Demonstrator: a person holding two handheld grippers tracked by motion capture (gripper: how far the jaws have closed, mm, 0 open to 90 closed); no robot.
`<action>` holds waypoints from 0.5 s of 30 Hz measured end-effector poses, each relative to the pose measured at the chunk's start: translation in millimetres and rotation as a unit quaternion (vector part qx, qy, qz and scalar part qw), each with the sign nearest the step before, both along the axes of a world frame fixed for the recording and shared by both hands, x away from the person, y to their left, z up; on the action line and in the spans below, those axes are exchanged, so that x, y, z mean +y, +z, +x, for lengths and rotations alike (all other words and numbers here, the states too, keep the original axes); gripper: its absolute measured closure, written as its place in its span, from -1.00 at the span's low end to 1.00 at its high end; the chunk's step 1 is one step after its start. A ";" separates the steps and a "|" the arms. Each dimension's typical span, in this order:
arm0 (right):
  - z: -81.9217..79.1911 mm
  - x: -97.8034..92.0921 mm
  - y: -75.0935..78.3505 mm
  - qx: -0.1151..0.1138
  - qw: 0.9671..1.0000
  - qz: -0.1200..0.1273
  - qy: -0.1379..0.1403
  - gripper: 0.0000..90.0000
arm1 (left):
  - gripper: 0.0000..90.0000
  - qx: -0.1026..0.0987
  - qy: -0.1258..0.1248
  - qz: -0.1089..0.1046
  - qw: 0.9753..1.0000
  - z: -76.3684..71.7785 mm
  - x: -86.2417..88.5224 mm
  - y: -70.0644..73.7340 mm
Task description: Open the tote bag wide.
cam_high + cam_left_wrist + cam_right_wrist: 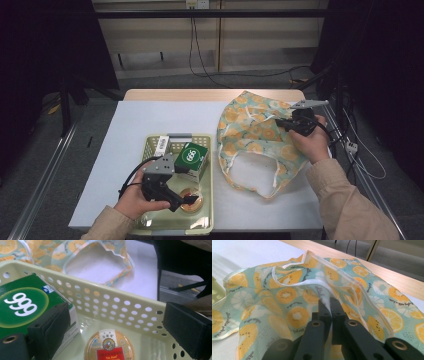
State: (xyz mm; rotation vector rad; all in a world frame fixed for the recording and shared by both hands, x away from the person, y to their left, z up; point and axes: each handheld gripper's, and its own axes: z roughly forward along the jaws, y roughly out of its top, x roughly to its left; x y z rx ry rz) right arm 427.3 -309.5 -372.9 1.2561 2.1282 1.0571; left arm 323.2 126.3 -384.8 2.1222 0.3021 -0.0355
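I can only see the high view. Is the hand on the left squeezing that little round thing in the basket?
Observer: No. The left gripper is open, its jaws standing either side of the round tin.
Operator: What's on the tin?
Observer: An amber lid with a red label.
Operator: And the other hand?
Observer: The right gripper is shut on the fruit-print bag, pinching its cloth near the white-trimmed rim.
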 end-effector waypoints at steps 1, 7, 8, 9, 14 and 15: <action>-0.1 0.0 -0.3 0.001 1.000 0.000 0.000 1.00 | -0.84 0.000 -0.003 0.001 1.000 -0.1 -1.1 -1.1; -0.9 0.3 -0.7 0.001 1.000 0.000 0.003 1.00 | -0.83 0.002 -0.010 0.028 1.000 -1.4 -7.9 -8.1; -1.0 0.3 -0.7 0.001 1.000 -0.002 0.004 1.00 | -0.82 0.003 -0.011 0.033 0.999 -1.4 -8.9 -9.5; -1.2 0.3 -0.7 0.001 1.000 -0.001 0.003 1.00 | -0.81 0.001 -0.011 0.042 0.999 -1.3 -9.7 -10.5; -1.6 0.7 -1.3 0.001 1.000 -0.001 0.004 1.00 | -0.79 0.008 -0.014 0.066 0.998 -2.0 -15.6 -18.4; -1.7 0.9 -1.5 0.003 1.000 -0.001 0.004 1.00 | -0.79 0.008 -0.017 0.075 0.997 -1.8 -16.2 -19.1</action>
